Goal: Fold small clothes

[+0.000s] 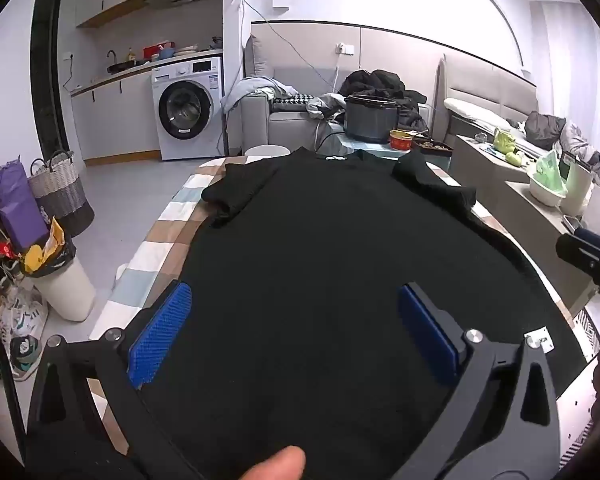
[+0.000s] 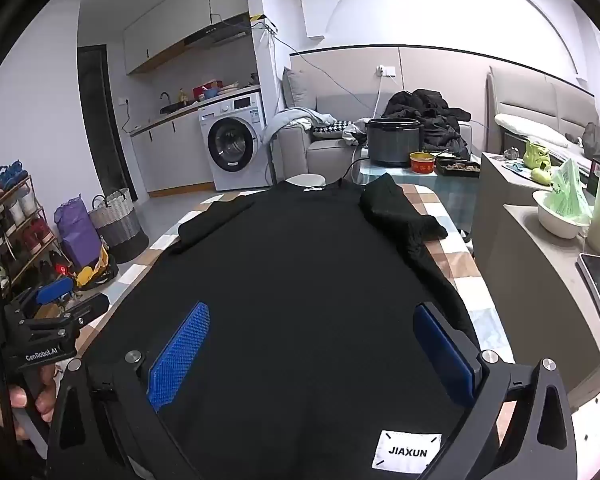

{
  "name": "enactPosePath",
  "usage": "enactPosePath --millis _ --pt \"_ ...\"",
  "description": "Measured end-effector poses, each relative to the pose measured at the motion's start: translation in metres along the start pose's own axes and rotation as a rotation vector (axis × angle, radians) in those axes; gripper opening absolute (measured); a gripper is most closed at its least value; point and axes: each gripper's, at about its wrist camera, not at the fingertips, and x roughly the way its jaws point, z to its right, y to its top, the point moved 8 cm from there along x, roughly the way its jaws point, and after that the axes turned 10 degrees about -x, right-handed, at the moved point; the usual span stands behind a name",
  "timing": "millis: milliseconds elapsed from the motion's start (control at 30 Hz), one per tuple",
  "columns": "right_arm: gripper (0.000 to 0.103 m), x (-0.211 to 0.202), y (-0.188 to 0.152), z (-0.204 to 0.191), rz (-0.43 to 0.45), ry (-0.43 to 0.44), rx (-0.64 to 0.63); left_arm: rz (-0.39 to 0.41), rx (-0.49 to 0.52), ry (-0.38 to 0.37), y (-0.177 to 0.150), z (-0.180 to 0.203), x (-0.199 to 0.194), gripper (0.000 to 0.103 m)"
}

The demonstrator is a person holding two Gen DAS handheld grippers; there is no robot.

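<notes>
We see a black T-shirt (image 1: pixel 320 248) spread flat on a table covered with a checked cloth (image 1: pixel 168 216), its collar toward the far edge and its hem at the near edge, just under both cameras. Both short sleeves are folded inward onto the body, the left sleeve (image 2: pixel 212 216) near the far left corner and the right sleeve (image 2: pixel 396 212) near the far right corner.

Our left gripper (image 1: pixel 296 320) hangs over the near part of the shirt with its blue pads (image 1: pixel 160 336) spread wide and nothing between them. Our right gripper (image 2: pixel 312 344) is likewise wide open above the hem, its pads (image 2: pixel 180 356) apart and holding nothing.

A white label (image 2: pixel 406 452) sewn at the hem reads "JIAXUN". In the right wrist view the left gripper's black body shows at the near left edge, printed "GenRobot.AI". A small white tag (image 2: pixel 313 189) sits at the collar; we cannot read it.

Beyond the far edge stand a dark cooker pot (image 2: pixel 394 140), a red bowl (image 2: pixel 422 163) and a white washing machine (image 1: pixel 188 108).
</notes>
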Motion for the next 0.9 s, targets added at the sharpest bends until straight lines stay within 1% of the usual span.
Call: enactPosePath --millis 67,100,167,200,367,500,533,667,733,800,900 --pt "0.103 0.000 -0.001 0.000 -0.006 0.000 -0.002 -0.002 0.009 -0.004 -0.001 0.004 0.000 0.102" --pt "0.103 0.000 -0.001 0.000 -0.004 0.000 0.000 -0.008 -0.036 -0.007 0.000 -0.002 0.001 0.102" --pt "0.103 0.000 -0.001 -0.001 -0.004 -0.002 0.000 -0.008 -0.038 -0.005 0.001 -0.004 0.002 0.102" --pt "0.103 0.000 -0.001 -0.001 -0.004 -0.001 0.002 0.005 -0.033 -0.008 0.001 -0.004 -0.001 0.102" --pt "0.103 0.000 0.001 0.002 -0.007 -0.002 0.006 0.000 -0.031 0.000 -0.001 -0.005 0.000 0.102" --pt "0.103 -0.001 0.002 0.001 -0.006 -0.004 0.008 0.005 -0.035 0.005 0.000 -0.020 -0.002 0.102" --pt "0.103 -0.001 0.002 0.001 -0.006 -0.006 0.008 0.006 -0.032 0.013 0.003 -0.013 0.005 0.102" --pt "0.103 -0.003 0.001 0.003 -0.002 -0.006 0.008 0.026 -0.030 0.014 0.005 -0.013 0.004 0.102" --pt "0.103 -0.004 0.001 0.003 -0.002 -0.007 0.009 0.047 -0.015 0.006 0.006 -0.012 0.001 0.102" --pt "0.103 -0.002 0.001 0.003 -0.001 -0.007 0.010 0.068 0.001 0.014 0.007 -0.010 -0.002 0.102" --pt "0.103 -0.001 0.001 0.004 0.000 -0.009 0.011 0.076 0.011 0.009 0.008 -0.007 -0.006 0.102"
